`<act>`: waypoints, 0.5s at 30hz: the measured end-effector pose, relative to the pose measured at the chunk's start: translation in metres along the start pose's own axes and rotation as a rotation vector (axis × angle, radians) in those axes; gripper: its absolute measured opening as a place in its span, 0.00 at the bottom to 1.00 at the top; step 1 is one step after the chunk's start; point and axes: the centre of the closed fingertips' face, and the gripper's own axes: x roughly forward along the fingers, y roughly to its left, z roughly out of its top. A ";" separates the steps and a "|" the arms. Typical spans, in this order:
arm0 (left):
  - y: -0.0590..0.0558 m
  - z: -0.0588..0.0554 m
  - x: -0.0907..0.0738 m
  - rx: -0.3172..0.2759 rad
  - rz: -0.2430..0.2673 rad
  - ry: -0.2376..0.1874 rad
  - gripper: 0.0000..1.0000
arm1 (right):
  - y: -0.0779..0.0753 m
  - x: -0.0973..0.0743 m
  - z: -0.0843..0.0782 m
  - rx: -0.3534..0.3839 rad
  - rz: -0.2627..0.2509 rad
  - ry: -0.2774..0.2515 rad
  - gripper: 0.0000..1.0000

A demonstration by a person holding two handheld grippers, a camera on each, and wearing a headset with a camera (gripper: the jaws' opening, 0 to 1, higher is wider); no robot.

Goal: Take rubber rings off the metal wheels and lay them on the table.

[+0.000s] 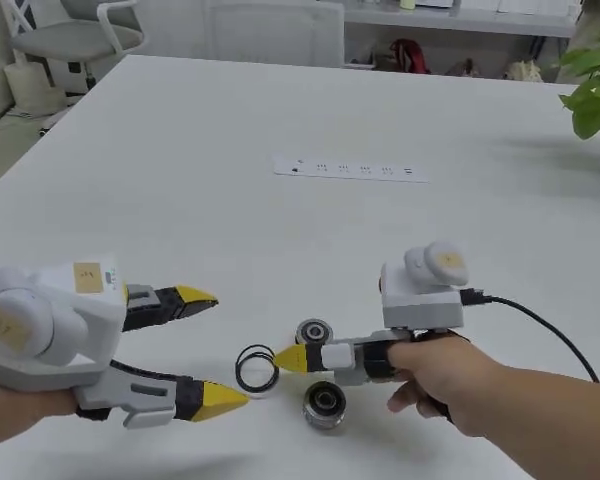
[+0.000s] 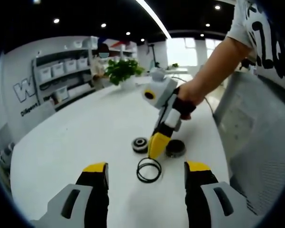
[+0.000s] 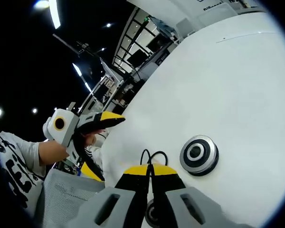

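The rubber rings (image 1: 257, 368) lie flat on the white table (image 1: 280, 120), near its front edge, as thin black loops that overlap each other. In the head view they look almost like one doubled circle. The left gripper view, which faces them from low, separates the lines a little more.

Just to the right of the rings are two metal wheels. One wheel (image 1: 314, 332) is on the far side of the right gripper (image 1: 285, 358) and the other wheel (image 1: 325, 403) is on the near side, so the gripper lies between them. The right gripper view shows the face of the far wheel clearly, with bright and dark circles around a hub, while the near wheel is half hidden under the jaws.

The right gripper's yellow tips are pressed together with no gap and reach the edge of the rings. In its own view black loops come out right at the tips, but I cannot tell whether rubber is pinched there. A hand (image 1: 450, 385) holds this gripper, and a black cable (image 1: 550, 330) leaves it to the right.

The left gripper (image 1: 218, 348) is just left of the rings with its jaws spread wide and nothing between them.

Farther back on the table there is a white power strip (image 1: 350, 169), and a green plant (image 1: 595, 95) at the right edge.
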 end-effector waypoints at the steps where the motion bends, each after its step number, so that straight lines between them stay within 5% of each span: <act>1: 0.000 0.000 0.000 -0.001 -0.001 0.001 0.66 | -0.001 0.000 0.000 0.009 -0.004 -0.001 0.00; 15: -0.005 0.001 -0.001 -0.005 0.000 0.002 0.65 | -0.004 0.003 -0.003 0.023 -0.022 0.004 0.00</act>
